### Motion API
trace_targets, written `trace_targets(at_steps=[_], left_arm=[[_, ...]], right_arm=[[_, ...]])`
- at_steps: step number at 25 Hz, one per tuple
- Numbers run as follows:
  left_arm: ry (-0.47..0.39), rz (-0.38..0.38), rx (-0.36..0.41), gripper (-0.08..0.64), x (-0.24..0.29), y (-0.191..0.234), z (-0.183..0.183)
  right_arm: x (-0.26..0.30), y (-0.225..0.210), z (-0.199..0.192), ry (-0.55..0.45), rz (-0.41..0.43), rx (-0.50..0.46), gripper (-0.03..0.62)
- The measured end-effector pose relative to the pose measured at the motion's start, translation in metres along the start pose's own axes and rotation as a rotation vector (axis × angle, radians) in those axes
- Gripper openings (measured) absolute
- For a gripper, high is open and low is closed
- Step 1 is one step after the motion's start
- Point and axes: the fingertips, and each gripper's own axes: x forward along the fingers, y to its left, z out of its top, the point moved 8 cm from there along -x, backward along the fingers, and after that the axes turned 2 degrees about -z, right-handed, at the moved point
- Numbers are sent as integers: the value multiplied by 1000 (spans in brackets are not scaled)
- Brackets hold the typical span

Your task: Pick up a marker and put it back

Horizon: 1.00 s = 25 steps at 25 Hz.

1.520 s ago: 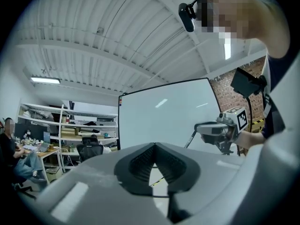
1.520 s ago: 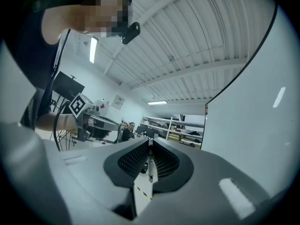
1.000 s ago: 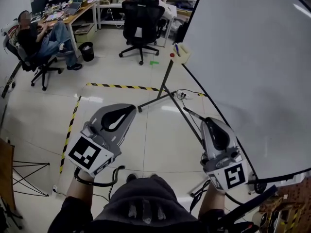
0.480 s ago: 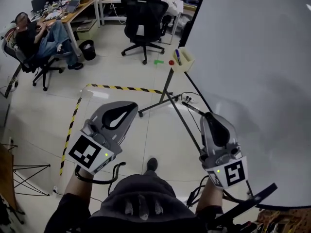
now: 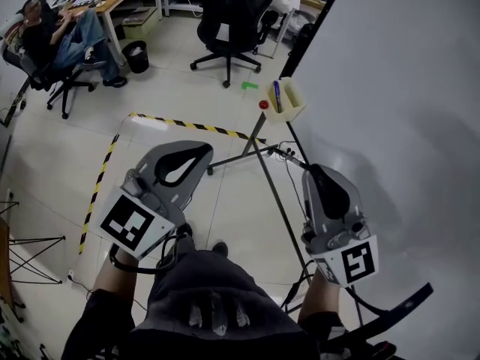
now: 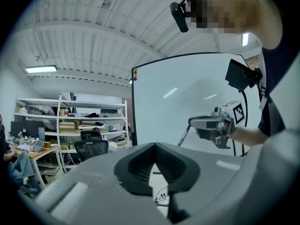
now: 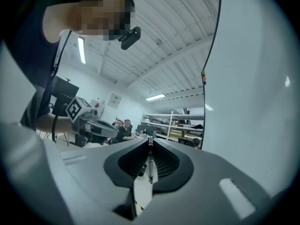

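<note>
Workshop/office space with a pale tiled floor (image 5: 60, 163) and a yellow-black tape line (image 5: 187, 126) running across it.

- The whiteboard (image 5: 405, 111) fills the right side of the head view. Its black tube stand (image 5: 247, 152) splays out on the floor from the board's lower corner.
- At the far edge of the floor we see a black office chair (image 5: 229, 13), empty. Left of it a seated person (image 5: 56, 40) is at a desk (image 5: 112, 2), with a black waste bin (image 5: 136, 56) just beside them.
- The left gripper (image 5: 204, 151) is held level over the floor, well apart from the board. In its own view the jaw tips meet, so we read it as clenched with nothing between them.
- The right gripper (image 5: 313, 171) is level too, close along the whiteboard's bottom edge. In its own view the jaws are clamped on a thin marker (image 7: 150, 161), which stands upright between the pads.
- A cream pen holder (image 5: 292, 103) hangs at the whiteboard's lower corner, ahead of the right gripper and well apart from it.
- A blue marker (image 5: 277, 96) stands inside the holder.
- A red knob (image 5: 263, 105) is just beside the holder's left wall.
- A small green object (image 5: 249, 85) lies on the floor near the chair. We can't tell what it is.
</note>
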Motion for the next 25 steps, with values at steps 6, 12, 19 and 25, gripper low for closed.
trace_targets(at_steps=[6,12,19,25], left_arm=[[-35,-48,9,6,44,57,-8],[-57,-143,-12,6,101,137,-21],[-57,-305,-47,6,154,209,-37],[-21,-418,-79,6,199,226,-57]], right_arm=[[55,-28,-17,49,-21,-29,29],[118,-58,-33,105,-117,-48,29],[171,-70,-46,163,-272,-52,29],[188,-88,-69,264,-356,-15,29]])
